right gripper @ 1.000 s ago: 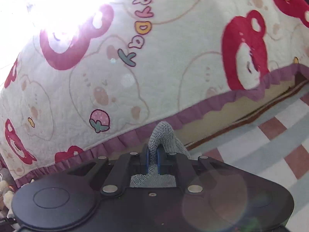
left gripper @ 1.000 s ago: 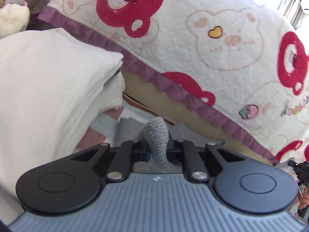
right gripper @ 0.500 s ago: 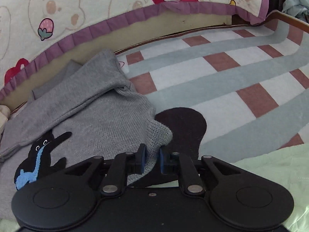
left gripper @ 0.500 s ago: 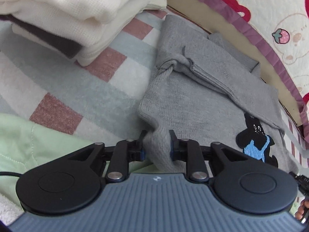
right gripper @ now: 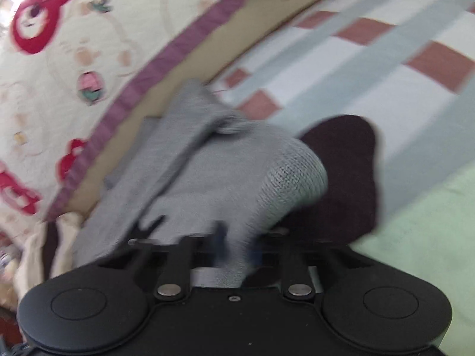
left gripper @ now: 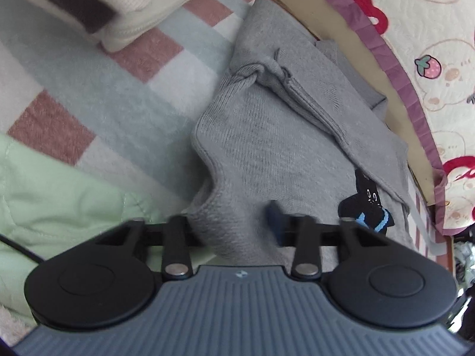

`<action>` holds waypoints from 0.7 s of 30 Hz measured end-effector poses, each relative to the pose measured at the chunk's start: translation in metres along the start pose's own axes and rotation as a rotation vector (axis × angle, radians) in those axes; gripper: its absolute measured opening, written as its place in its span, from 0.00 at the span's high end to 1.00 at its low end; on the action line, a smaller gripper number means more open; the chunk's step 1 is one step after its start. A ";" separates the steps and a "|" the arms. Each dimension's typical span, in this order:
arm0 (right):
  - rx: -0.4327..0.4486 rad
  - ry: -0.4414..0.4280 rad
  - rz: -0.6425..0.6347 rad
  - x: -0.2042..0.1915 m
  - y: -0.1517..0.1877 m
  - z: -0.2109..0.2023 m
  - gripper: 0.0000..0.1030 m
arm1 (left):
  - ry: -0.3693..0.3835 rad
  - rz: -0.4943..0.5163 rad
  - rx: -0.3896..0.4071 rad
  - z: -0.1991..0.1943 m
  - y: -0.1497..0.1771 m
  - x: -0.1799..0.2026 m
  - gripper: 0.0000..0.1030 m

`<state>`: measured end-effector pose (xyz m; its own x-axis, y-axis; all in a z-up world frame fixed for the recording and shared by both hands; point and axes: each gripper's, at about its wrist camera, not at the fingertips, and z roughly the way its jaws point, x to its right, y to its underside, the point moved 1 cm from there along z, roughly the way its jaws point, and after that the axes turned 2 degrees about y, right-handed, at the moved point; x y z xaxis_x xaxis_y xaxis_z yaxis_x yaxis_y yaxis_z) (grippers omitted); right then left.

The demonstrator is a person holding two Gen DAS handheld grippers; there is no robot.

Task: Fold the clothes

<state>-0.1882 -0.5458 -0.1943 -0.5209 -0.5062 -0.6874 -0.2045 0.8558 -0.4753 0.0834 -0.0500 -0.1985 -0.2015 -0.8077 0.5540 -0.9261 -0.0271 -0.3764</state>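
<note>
A grey knit sweater (left gripper: 282,136) with a black cat patch (left gripper: 365,207) lies folded on the checked blanket (left gripper: 118,83). My left gripper (left gripper: 231,228) stands open at its near edge, fingers wide apart, with the knit hem lying loose between them. In the right wrist view, which is blurred by motion, the same sweater (right gripper: 207,172) bulges up at its near corner. My right gripper (right gripper: 240,243) is open there, and cloth still rests between its spread fingers.
A stack of cream folded clothes (left gripper: 133,6) sits at the far left. The bear-print quilt (left gripper: 430,29) with a purple frill hangs behind the sweater. A pale green quilt (left gripper: 59,192) lies near me. A dark patch (right gripper: 341,172) marks the blanket right of the sweater.
Both grippers carried the sweater's hem down onto the blanket, folding it over. Their jaws, shut on the cloth before, have now spread apart.
</note>
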 end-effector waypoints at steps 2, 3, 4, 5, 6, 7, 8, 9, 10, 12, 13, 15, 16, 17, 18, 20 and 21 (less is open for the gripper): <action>-0.014 -0.047 0.078 0.005 -0.009 0.007 0.87 | -0.022 0.093 0.064 -0.010 -0.002 0.014 0.89; -0.024 -0.044 0.144 0.010 -0.013 0.010 0.85 | -0.031 0.109 0.076 -0.011 -0.003 0.017 0.90; -0.032 -0.032 0.194 0.014 -0.013 0.009 0.78 | -0.038 0.106 0.075 -0.009 -0.003 0.017 0.90; -0.030 -0.021 0.186 0.012 -0.011 0.007 0.71 | -0.045 0.103 0.074 -0.008 -0.003 0.017 0.89; -0.028 -0.011 0.178 0.010 -0.009 0.005 0.67 | -0.052 0.100 0.073 -0.007 -0.003 0.017 0.87; -0.026 0.004 0.163 0.008 -0.006 0.004 0.62 | -0.059 0.097 0.072 -0.006 -0.004 0.017 0.87; -0.025 0.032 0.127 0.004 -0.004 0.004 0.51 | -0.066 0.095 0.071 -0.005 -0.004 0.017 0.86; -0.024 0.048 0.091 0.001 -0.001 0.005 0.47 | -0.073 0.092 0.070 -0.004 -0.004 0.017 0.81; -0.023 0.064 0.055 -0.002 0.001 0.007 0.47 | -0.081 0.089 0.069 -0.003 -0.004 0.017 0.80; -0.013 0.042 0.001 -0.006 0.002 0.011 0.53 | -0.089 0.082 0.071 0.001 -0.005 0.016 0.77; -0.004 0.015 -0.020 -0.008 0.002 0.014 0.90 | -0.085 0.078 0.090 0.002 -0.006 0.015 0.77; 0.038 -0.049 -0.039 -0.012 -0.002 0.013 0.88 | -0.075 0.071 0.146 0.000 -0.008 0.014 0.89; 0.059 -0.089 -0.026 -0.014 -0.006 0.008 0.89 | -0.077 0.103 0.185 -0.007 -0.008 0.019 0.90; 0.073 -0.126 -0.018 -0.017 -0.009 0.002 0.89 | -0.083 0.156 0.231 -0.017 -0.007 0.028 0.91; 0.086 -0.158 -0.016 -0.021 -0.013 -0.005 0.89 | -0.100 0.224 0.281 -0.027 -0.004 0.038 0.91; 0.096 -0.189 -0.050 -0.033 -0.017 -0.019 0.89 | -0.107 0.272 0.342 -0.046 0.004 0.051 0.91; 0.100 -0.204 -0.064 -0.038 -0.019 -0.026 0.89 | -0.106 0.284 0.368 -0.055 0.009 0.057 0.91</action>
<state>-0.1863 -0.5398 -0.1445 -0.3294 -0.5787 -0.7460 -0.1436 0.8116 -0.5662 0.0462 -0.0637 -0.1292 -0.3795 -0.8683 0.3196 -0.6605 0.0123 -0.7508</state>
